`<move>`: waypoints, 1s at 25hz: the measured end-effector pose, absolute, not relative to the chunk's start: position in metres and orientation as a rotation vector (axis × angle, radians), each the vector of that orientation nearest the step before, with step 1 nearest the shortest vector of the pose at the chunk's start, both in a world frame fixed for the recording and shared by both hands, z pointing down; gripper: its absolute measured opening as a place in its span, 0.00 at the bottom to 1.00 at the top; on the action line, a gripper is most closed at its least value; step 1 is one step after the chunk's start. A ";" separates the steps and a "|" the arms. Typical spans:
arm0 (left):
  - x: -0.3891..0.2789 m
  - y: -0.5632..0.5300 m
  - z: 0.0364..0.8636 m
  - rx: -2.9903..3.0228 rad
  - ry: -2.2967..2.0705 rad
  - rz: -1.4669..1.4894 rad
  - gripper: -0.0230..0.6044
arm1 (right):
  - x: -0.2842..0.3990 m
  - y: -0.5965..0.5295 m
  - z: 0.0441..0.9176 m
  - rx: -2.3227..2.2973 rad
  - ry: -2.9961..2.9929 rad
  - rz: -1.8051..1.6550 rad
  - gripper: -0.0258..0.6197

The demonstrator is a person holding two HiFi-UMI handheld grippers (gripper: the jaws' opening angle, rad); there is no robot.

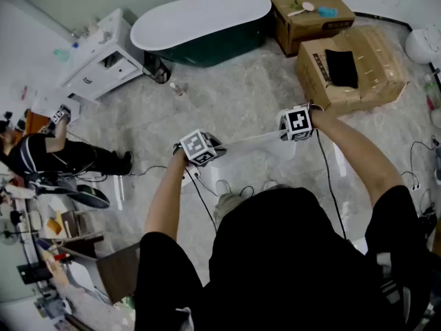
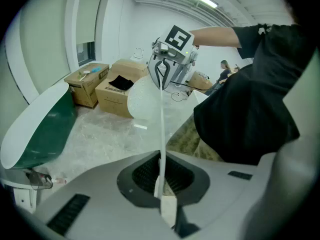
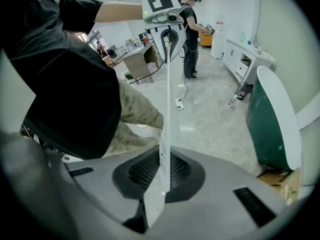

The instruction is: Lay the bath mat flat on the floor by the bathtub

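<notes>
Two grippers are in your hands, and each has its jaws pressed fully together on an edge of the white bath mat. In its own view the left gripper pinches the thin white edge right between its pads, and the right gripper does the same at the opposite end. You hold the mat up in the air, drawn into a taut line between the two tools in front of your chest, with the rest of it hanging below that line. It is not on the floor.

Below your arms, loose cables lie on the pale marbled floor. Farther out, a small bottle stands on the floor near the foot of the bathtub, which is dark green with a white rim and well apart from the mat.

To the right of the tub stand two cardboard boxes; the nearer box has a black item on top. To the tub's left is a white vanity cabinet, and another person in dark clothes stands at your far left.
</notes>
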State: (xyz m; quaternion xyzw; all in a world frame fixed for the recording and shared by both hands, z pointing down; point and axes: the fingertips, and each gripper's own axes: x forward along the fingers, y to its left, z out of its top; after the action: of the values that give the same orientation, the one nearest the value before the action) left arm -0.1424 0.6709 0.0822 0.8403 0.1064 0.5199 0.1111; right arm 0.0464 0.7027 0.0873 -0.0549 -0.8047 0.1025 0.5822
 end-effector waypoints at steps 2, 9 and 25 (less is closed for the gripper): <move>-0.141 0.669 0.081 2.471 0.304 1.537 0.08 | 0.047 0.702 0.087 -0.122 -1.883 0.261 0.09; -0.137 0.660 0.073 2.474 0.233 1.539 0.08 | 0.050 0.687 0.084 -0.025 -1.917 0.301 0.09; -0.133 0.588 0.093 2.481 0.210 1.494 0.08 | 0.058 0.614 0.097 0.050 -1.902 0.276 0.09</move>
State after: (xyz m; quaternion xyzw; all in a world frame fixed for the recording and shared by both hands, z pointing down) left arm -0.1332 0.5875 0.0934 0.8484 0.0720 0.5108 0.1187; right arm 0.0579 0.6144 0.0968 0.0214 -0.8112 0.1175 0.5724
